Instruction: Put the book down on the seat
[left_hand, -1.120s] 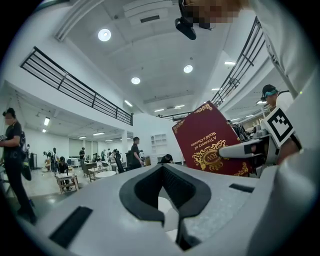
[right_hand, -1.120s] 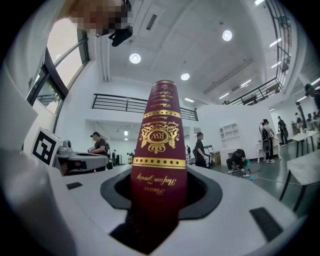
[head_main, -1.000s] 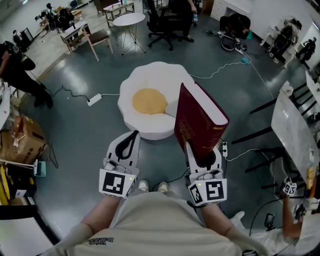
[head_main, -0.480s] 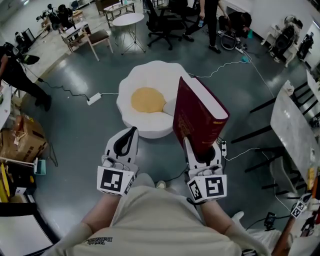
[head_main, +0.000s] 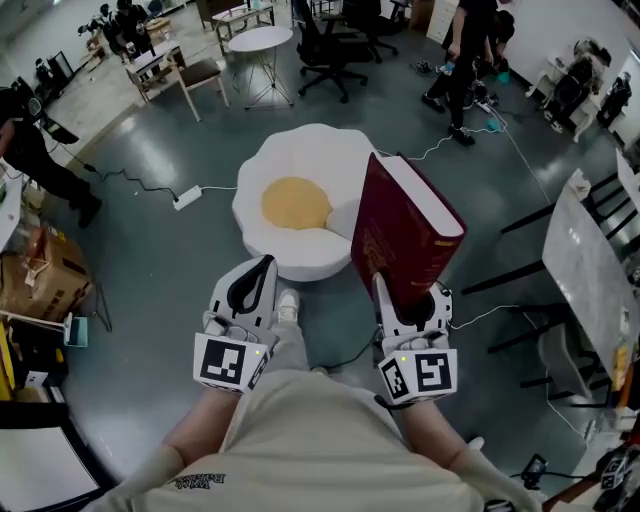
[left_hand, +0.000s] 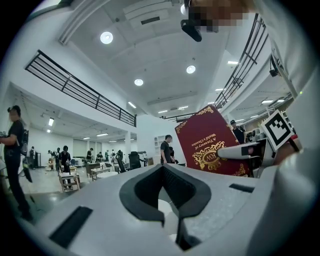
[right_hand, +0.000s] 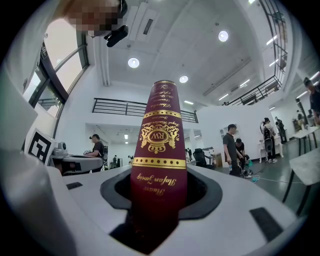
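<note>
the thick maroon hardback book (head_main: 405, 240) stays upright, clamped in the right gripper (head_main: 408, 305), still just right of the white, yellow-centred padded seat (head_main: 300, 150). a shoe (head_main: 288, 303) has stepped forward, so the approach continues. the left gripper (head_main: 250, 287) is closed, empty.

Left white two-jaw gripper (head_main: 262, 268): held level ahead of the torso, black-lined jaws closed tip to tip with nothing between them, marker cube (head_main: 228, 362) nearest the body. Right white two-jaw gripper (head_main: 410, 292): level alongside, jaws clamped on the lower spine of a thick maroon hardcover book (head_main: 400, 235) standing upright. Both forearms (head_main: 185, 445) reach forward, roughly parallel.
</note>
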